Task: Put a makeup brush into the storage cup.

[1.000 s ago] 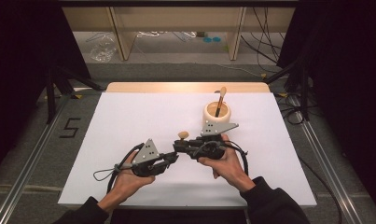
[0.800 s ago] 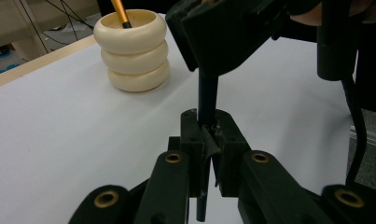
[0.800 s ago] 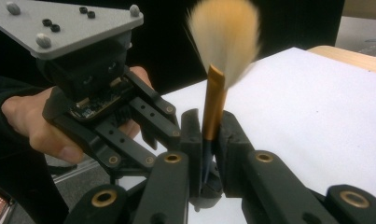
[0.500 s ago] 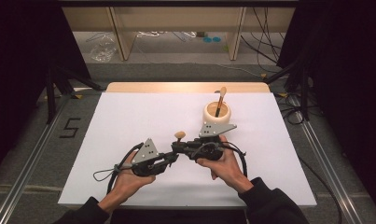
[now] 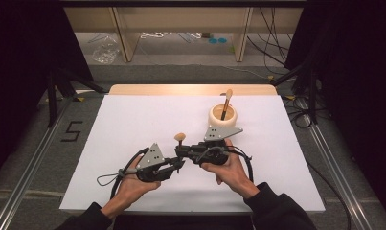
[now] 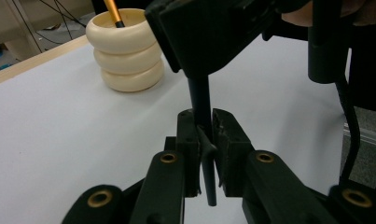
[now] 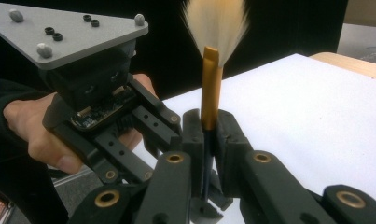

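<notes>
A makeup brush (image 5: 180,137) with a pale bristle head, gold ferrule (image 7: 211,93) and black handle (image 6: 200,100) stands upright above the white mat (image 5: 133,120), held between both grippers. My right gripper (image 5: 182,151) is shut on it just below the ferrule, shown close in the right gripper view (image 7: 208,135). My left gripper (image 5: 178,166) grips the lower end of the handle (image 6: 203,135). Its jaws have just eased open slightly, with the handle still pinched between the pads.
A cream ringed holder (image 5: 223,117) stands behind the right hand with another brush (image 5: 226,100) leaning in it; it also appears in the left gripper view (image 6: 125,51). A wooden strip (image 5: 190,89) borders the mat's far edge. Cables trail at the right.
The brush head has shifted slightly to the left. Both hands have stayed where they were.
</notes>
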